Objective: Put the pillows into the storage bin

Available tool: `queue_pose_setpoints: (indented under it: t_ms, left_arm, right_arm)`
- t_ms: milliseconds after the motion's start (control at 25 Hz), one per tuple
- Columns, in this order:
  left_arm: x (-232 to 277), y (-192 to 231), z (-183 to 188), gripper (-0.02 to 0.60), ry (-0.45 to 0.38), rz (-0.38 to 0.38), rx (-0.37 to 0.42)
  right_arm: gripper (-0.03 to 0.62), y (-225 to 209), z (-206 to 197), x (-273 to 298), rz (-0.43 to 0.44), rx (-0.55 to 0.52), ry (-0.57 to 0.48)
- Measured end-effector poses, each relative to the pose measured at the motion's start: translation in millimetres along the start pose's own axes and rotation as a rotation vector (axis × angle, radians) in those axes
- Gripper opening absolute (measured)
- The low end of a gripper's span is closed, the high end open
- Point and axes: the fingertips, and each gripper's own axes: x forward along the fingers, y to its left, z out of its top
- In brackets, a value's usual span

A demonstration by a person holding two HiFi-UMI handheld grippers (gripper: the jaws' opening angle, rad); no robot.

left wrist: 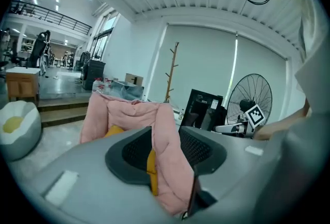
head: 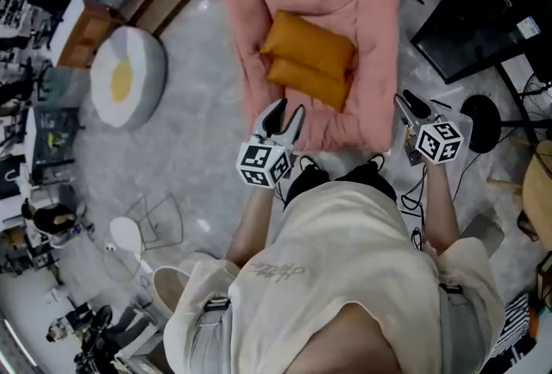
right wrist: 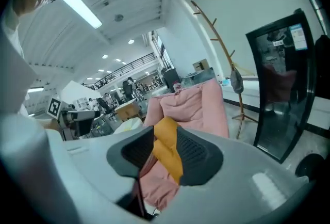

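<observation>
Two orange pillows lie touching each other inside the pink padded bin, at the upper middle of the head view. The left gripper covers part of the bin's near edge, with its jaws standing apart and pink fabric showing between them. In the left gripper view a pink wall and a thin strip of orange fill that gap, but I cannot tell whether the pads touch the fabric. The right gripper hangs just beside the bin's lower right corner, clear of it. Its jaws are parted by a narrow gap and hold nothing. In the right gripper view one pillow and the pink wall show through the gap from farther off.

The person's pale shirt fills the bottom of the head view and hides the floor there. It also covers most of two dark shoes below the bin. The left edge of that view is a crowded, blurred jumble. The round cushion with a yellow spot is sharper.

Faint marks on the back of the shirt are too blurred to read. A white sticker on the black screen at the upper right is too small to read
</observation>
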Motion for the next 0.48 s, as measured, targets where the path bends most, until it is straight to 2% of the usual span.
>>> queue_pose_setpoints:
  t_ms: [200, 480]
  left_arm:
    - [-32, 58, 2, 0.176, -0.036, 0.035, -0.027]
    - [-72, 119, -10, 0.176, -0.034, 0.063, -0.012]
  right_arm:
    - [0.141, 54, -1, 42, 0.025, -0.075, 0.047]
    - [0.153, 120, -18, 102, 0.069, -0.154, 0.117]
